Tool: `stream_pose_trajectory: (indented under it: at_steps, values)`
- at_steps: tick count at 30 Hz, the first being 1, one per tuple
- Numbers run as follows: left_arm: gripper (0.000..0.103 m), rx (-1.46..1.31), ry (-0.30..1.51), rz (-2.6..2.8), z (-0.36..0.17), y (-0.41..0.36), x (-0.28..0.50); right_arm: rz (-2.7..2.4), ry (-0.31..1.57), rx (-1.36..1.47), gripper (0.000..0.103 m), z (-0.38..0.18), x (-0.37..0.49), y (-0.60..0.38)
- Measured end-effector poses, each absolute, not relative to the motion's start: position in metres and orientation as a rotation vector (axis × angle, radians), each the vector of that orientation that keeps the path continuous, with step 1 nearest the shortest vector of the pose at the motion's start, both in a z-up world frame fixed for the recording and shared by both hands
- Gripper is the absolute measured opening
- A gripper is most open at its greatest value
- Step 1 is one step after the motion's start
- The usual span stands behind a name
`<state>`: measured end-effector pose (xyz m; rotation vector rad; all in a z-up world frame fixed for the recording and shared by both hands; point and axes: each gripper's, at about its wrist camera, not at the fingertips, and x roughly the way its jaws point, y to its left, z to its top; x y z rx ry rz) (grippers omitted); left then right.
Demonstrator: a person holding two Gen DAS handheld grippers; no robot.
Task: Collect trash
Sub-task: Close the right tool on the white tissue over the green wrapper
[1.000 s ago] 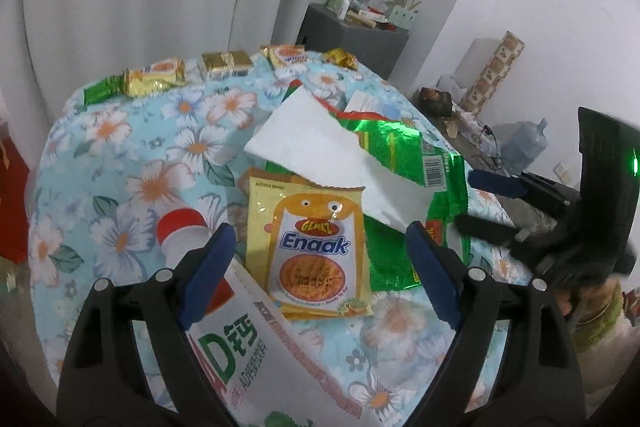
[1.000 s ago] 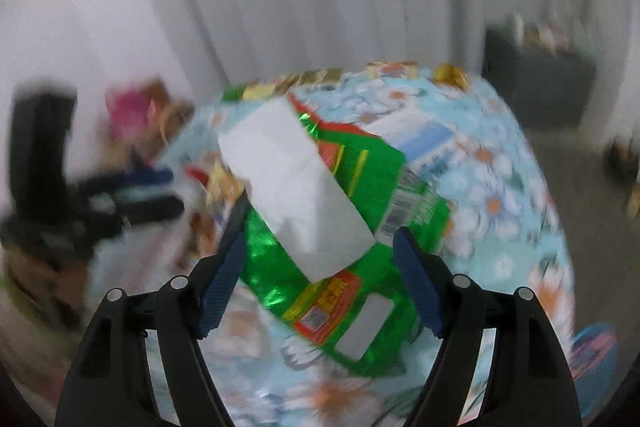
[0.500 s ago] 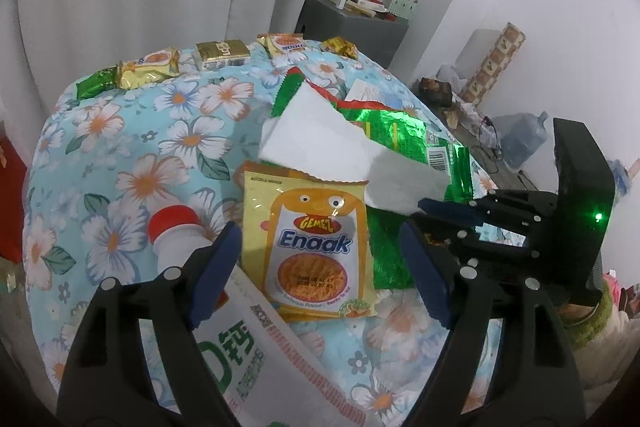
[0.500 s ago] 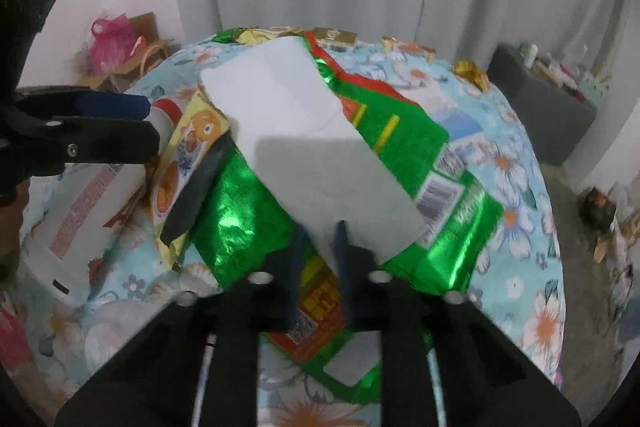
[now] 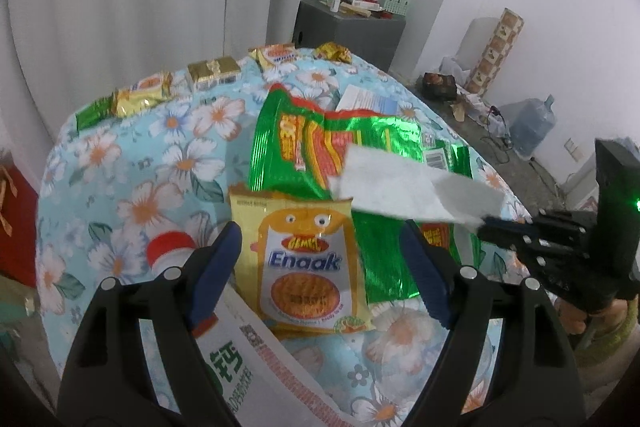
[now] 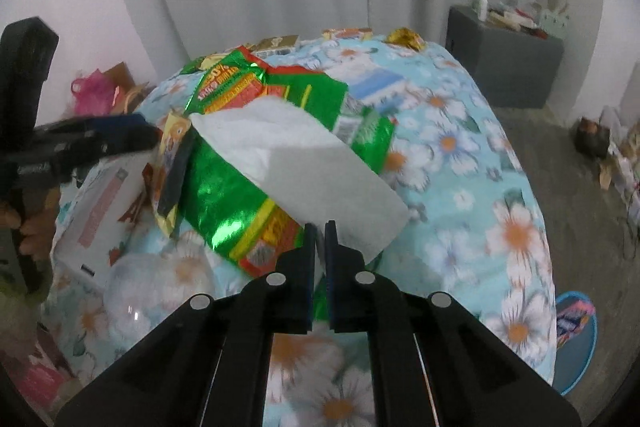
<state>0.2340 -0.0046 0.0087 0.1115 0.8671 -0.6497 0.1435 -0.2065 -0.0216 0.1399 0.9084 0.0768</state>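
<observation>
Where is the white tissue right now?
The white tissue is pinched at its near corner by the right gripper, lifted over the green snack bag, right of the yellow Enaak packet.

Left gripper (image 5: 320, 267): black arms, blue pads, silver screws. Right gripper (image 6: 320, 231): same colours. Green light seen on black body beside right gripper.

A matt white paper tissue (image 6: 304, 163) lies against a glossy foil snack bag (image 6: 224, 195) on printed floral cloth (image 6: 472, 163).
</observation>
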Motion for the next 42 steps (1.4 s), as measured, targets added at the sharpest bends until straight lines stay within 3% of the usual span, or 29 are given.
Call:
stream_pose_trajectory:
  at_steps: [16, 25, 32, 36, 42]
  values:
    - [0.076, 0.257, 1.006, -0.600, -0.016, -0.036, 0.251, 0.008, 0.910, 0.259, 0.005, -0.034, 0.102, -0.241]
    - [0.036, 0.249, 1.003, -0.596, -0.009, -0.033, 0.248, 0.014, 0.885, 0.287, 0.005, -0.031, 0.091, -0.245]
    - [0.010, 0.233, 0.980, -0.596, 0.002, -0.028, 0.240, 0.020, 0.863, 0.298, 0.005, -0.026, 0.085, -0.247]
    - [0.001, 0.240, 0.934, -0.592, 0.011, -0.026, 0.232, 0.018, 0.853, 0.297, 0.005, -0.022, 0.081, -0.246]
    - [0.000, 0.239, 0.860, -0.596, 0.031, -0.021, 0.218, 0.016, 0.812, 0.302, 0.005, -0.010, 0.070, -0.246]
